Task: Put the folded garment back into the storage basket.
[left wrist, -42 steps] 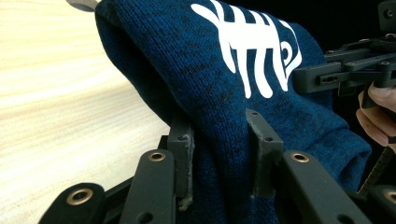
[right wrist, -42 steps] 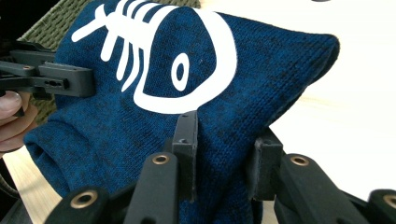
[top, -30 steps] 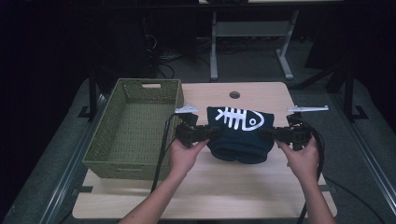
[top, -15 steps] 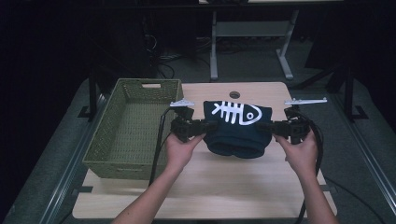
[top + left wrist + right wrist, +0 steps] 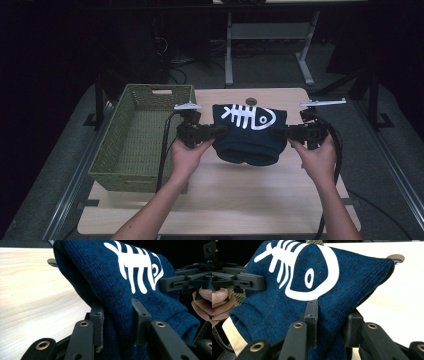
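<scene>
A green basket (image 5: 142, 135) fills the tabletop's (image 5: 240, 210) left edge, while the near half and the right edge lie bare. The folded blue sweater (image 5: 248, 134) hangs lifted over the tabletop's middle, toward the far edge. The left gripper (image 5: 212, 132) and right gripper (image 5: 280, 132) each have jaws clamped on its opposite sides.

Basket (image 5: 142, 135) left of sweater (image 5: 248, 134)
</scene>
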### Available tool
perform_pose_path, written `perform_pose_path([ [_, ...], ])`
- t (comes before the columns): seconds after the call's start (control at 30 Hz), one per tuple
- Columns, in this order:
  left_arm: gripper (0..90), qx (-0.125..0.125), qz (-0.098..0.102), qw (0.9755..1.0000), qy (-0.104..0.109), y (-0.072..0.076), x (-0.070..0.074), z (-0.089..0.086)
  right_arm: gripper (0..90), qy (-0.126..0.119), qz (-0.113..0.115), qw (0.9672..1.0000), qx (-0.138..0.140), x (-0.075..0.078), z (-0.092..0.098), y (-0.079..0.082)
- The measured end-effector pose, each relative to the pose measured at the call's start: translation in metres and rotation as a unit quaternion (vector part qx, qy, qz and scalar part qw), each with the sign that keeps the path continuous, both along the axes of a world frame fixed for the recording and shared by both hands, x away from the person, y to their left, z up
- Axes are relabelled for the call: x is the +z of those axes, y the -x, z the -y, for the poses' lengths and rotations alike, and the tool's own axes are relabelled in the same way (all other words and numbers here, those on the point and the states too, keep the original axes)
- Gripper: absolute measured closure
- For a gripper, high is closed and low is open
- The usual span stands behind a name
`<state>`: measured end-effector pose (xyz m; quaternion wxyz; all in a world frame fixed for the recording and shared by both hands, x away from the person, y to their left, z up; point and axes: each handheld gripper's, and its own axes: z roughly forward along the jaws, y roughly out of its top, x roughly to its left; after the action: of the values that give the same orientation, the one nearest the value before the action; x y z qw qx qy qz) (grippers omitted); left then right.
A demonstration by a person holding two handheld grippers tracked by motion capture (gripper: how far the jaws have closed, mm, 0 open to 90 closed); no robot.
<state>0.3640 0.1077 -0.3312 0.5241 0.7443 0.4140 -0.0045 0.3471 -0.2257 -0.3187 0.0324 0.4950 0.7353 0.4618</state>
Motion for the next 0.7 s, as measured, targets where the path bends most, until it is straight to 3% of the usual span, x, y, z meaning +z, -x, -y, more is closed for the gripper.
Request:
perform_pose_path([
  [0.7, 67.6, 0.013, 0.004, 0.9999, 0.002, -0.002, 0.018, -0.027, 69.1, 0.003, 0.008, 0.9998, 0.019, 0.021, -0.027, -0.01],
])
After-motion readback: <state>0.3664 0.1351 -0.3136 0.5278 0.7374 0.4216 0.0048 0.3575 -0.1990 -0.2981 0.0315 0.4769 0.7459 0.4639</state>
